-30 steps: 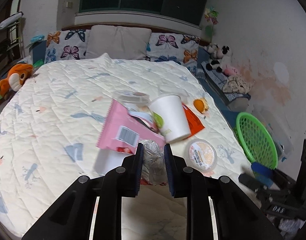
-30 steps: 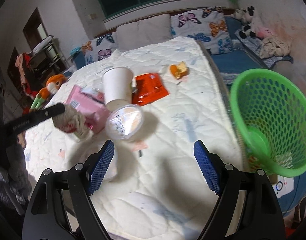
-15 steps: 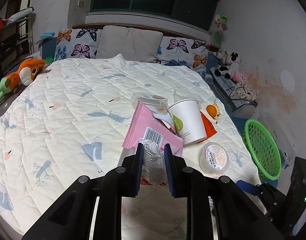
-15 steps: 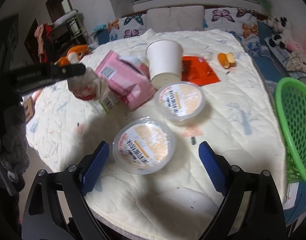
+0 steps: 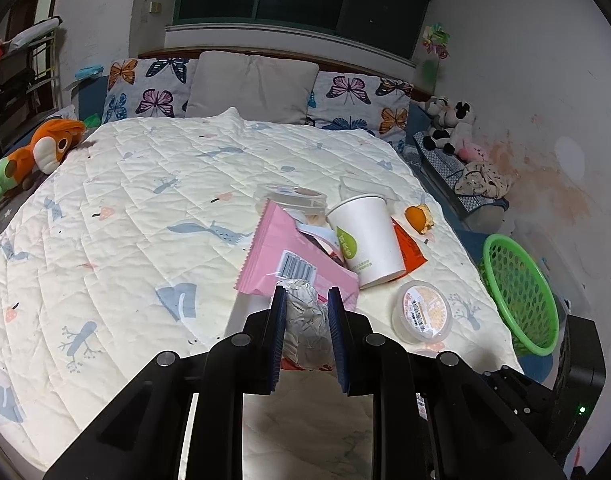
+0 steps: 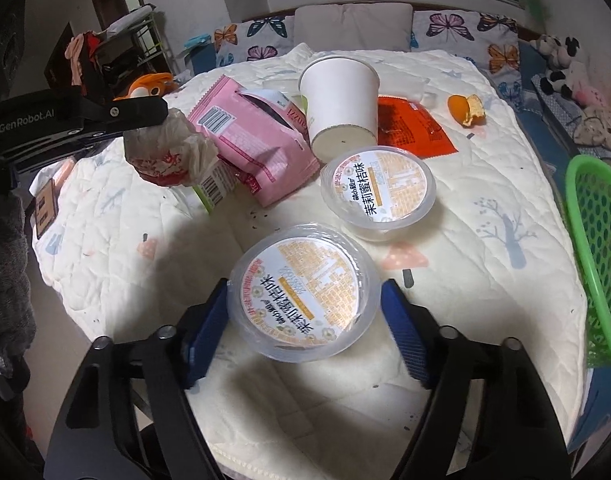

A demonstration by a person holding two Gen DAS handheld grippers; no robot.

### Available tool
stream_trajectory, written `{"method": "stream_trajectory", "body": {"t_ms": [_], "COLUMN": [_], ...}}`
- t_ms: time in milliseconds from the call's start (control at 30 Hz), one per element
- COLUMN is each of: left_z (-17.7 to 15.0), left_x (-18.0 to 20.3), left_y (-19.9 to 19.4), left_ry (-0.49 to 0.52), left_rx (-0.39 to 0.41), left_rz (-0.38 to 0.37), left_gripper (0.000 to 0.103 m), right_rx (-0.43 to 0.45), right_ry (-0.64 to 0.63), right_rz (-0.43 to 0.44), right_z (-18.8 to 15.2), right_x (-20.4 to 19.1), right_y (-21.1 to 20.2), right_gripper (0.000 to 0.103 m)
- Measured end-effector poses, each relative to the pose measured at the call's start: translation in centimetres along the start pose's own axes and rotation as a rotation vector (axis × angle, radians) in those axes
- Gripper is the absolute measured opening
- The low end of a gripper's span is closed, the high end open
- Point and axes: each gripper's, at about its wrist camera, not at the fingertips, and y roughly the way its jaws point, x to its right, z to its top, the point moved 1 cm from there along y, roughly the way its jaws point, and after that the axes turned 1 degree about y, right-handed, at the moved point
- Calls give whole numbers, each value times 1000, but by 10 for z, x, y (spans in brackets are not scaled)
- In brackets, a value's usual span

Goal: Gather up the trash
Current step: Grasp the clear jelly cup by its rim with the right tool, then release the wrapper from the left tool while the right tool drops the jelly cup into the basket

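Observation:
My left gripper (image 5: 305,300) is shut on a crumpled white-and-red wrapper (image 5: 307,322), held above the bed's near edge; it shows in the right wrist view (image 6: 169,152) too. My right gripper (image 6: 305,308) is open, its blue pads either side of a clear lidded jelly cup (image 6: 303,292). A second jelly cup (image 6: 379,186), a tipped white paper cup (image 6: 339,98), a pink snack bag (image 6: 249,132), an orange packet (image 6: 413,126) and an orange peel (image 6: 465,110) lie on the quilt. The green basket (image 6: 597,240) stands at the right.
Butterfly pillows (image 5: 145,88) line the headboard. An orange plush toy (image 5: 45,148) lies at the bed's left edge. Stuffed animals (image 5: 449,124) sit on a bench by the right wall. A clear flat container (image 5: 291,196) lies behind the pink bag.
My right gripper has swung left and closed in on the near jelly cup, which now sits between its pads. My left gripper has lifted back with the wrapper.

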Motion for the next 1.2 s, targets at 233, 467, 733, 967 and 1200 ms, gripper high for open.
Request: {"method": "stream_trajectory", "body": {"t_ms": [233,467,733,967,1200], "left_z": [-1,1,2,7,13], "left_x": [13,34,70,104,152], "left_y": [3,9,19,30,42], "left_ry": [23,55,112,157,218], "left_rx": [-8,-22,-37,-54,-63], "left_rz": [-26,-71,-140,-200,-276], "left_gripper": [21,21,21,21,21], "right_rx": [24,81,131,171,195], "right_ry": [13,89,180,240,303], "right_rz": [6,-27,-113,-194,-290], "right_z": [-1,1,-3,-8,-15], "right_x": [5,34,82,120,165], "right_y": [-12,-39,-67,-89,-108], "right_gripper": [66,66,66,66,66]}}
